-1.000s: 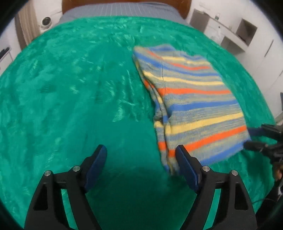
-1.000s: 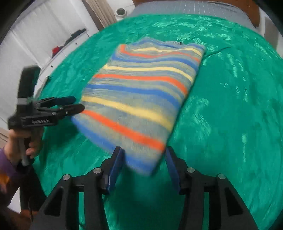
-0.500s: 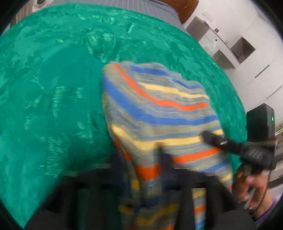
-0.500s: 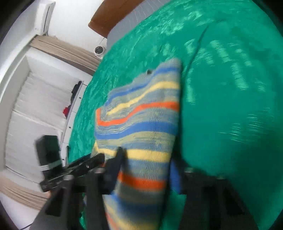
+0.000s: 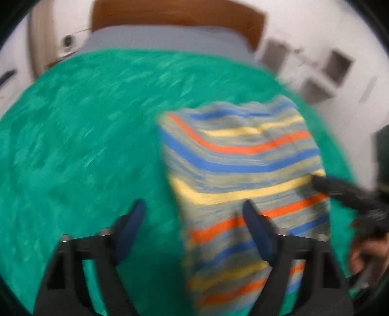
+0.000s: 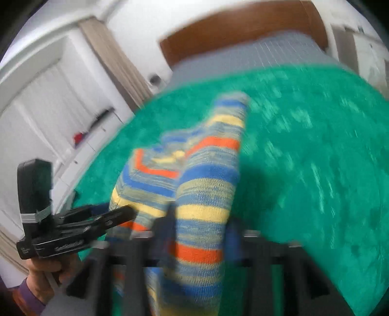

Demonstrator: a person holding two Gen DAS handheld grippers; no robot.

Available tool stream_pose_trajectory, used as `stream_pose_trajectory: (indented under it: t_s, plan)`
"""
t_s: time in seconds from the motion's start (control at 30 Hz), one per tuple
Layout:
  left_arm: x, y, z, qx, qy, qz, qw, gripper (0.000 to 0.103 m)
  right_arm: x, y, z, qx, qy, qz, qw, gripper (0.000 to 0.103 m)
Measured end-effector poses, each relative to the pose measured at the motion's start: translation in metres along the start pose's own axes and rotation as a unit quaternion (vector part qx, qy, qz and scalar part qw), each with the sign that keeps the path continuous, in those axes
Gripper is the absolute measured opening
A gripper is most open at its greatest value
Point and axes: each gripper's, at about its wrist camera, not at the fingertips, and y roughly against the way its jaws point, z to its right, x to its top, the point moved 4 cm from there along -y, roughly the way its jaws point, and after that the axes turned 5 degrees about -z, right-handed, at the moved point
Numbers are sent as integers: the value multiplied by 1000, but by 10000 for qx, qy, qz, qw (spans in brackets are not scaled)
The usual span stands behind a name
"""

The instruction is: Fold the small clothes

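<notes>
A striped knit garment (image 5: 243, 170) in blue, orange, yellow and grey lies folded on the green bed cover (image 5: 85, 158), its near end lifted. In the left wrist view my left gripper (image 5: 194, 226) is open, its right finger over the garment's near part. In the right wrist view my right gripper (image 6: 197, 233) is closed on the garment (image 6: 201, 201), which passes between its fingers and hangs below. The other gripper (image 6: 80, 231) shows at the left, touching the garment's left edge. Both views are blurred by motion.
The bed has a grey sheet (image 5: 165, 39) and a brown headboard (image 5: 175, 12) at the far end. White cabinets (image 6: 48, 109) stand on one side and white shelves (image 5: 328, 68) on the other. A curtain (image 6: 114, 58) hangs by the headboard.
The left gripper, shut on the garment half a second ago, has opened. The right gripper has closed on the garment and lifted its near end. Both cameras have tilted up toward the headboard.
</notes>
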Motion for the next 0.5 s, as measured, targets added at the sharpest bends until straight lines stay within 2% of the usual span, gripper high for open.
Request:
stream_pose_trajectory:
  t_s: [0.03,0.07,0.2,0.27,0.4,0.5]
  plan:
    - [-13,-1,-8,201,-12,-48,9998,83,-6,-5,14,-312,-110,-153,9993,90]
    - [-27,1,-14,342,-42,-33,9994,83,-17,-6,25,-575,-182,-242,9979,90]
    - [-57,33,-7,858,-104,363,9956,87,-64,19,43,-1041,-184,-226,9941,91]
    - [-63,56,1,1104,-150,673,9915,100,-81,36,36,-1171,-52,-84,9931,94]
    - [-66,104,22,1468,-306,1365,9792,102,-97,84,3,-1312,439,435,9894,101]
    - [-65,127,33,1556,-429,1571,9743,102,-103,113,-24,-1485,799,706,9832,102]
